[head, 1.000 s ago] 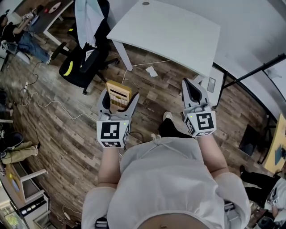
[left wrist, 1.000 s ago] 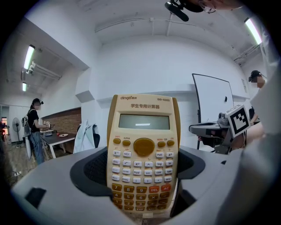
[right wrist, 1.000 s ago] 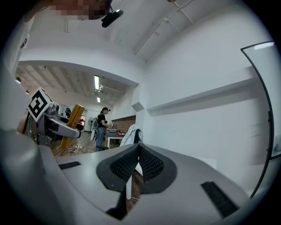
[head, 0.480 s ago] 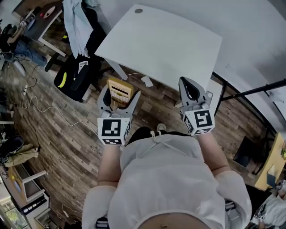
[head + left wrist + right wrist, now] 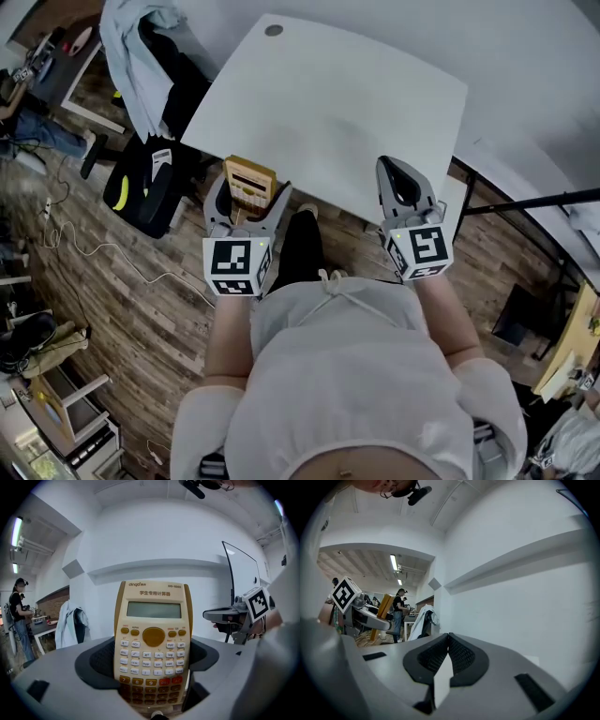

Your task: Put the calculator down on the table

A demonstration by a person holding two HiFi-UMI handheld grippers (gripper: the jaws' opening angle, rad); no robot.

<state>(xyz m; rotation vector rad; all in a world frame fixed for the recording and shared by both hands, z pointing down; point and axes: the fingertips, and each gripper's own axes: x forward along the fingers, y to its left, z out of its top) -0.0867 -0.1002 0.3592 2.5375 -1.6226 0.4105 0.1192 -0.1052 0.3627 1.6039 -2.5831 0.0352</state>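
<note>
Two claws are held level at the near edge of the white tabletop (image 5: 347, 103). The beige calculator (image 5: 152, 634) is clamped upright by its lower end in the left claw (image 5: 247, 199), not yet on the surface, apparently ready to be lowered; the right claw (image 5: 449, 644) is closed on nothing.

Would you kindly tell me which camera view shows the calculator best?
The left gripper view: the calculator faces the camera, display and keys clear, clamped in the left tongs. The head view shows it small, from above; the right gripper view catches it edge-on at left.
</note>
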